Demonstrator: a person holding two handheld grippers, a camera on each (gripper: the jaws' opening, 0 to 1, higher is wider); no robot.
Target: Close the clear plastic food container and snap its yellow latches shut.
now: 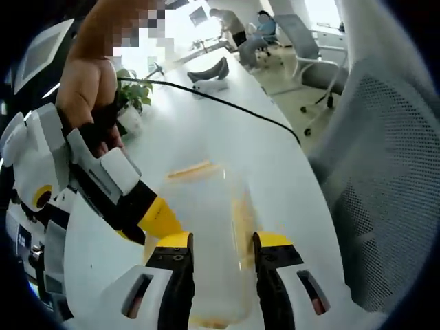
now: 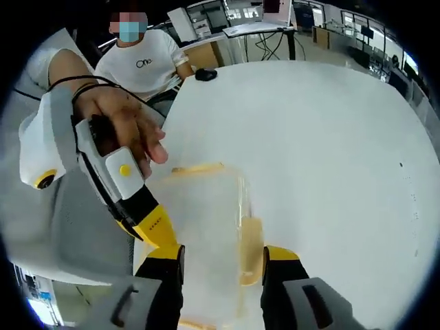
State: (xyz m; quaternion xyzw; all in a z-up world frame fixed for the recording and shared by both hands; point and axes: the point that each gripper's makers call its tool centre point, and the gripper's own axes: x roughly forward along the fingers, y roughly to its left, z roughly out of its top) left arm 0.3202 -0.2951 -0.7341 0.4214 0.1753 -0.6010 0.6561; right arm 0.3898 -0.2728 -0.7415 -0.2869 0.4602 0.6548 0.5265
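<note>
Between the left gripper's (image 1: 221, 249) two spread yellow-tipped jaws sits the clear plastic food container (image 1: 206, 240), resting on the white table (image 1: 206, 124). The right gripper (image 2: 222, 265) also has its jaws wide apart, one on each side of the box, gripping nothing, likely to keep it from sliding. Yellow latches (image 2: 250, 251) lie flat along the sides. Farther off, a black cable (image 1: 227, 103) crosses the table.

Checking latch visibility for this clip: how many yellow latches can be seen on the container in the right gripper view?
2, possibly more hidden. One latch lies along the far edge of the clear container; another latch runs down its right side by the right gripper. A yellowish trace nearest the camera is unclear.
</note>
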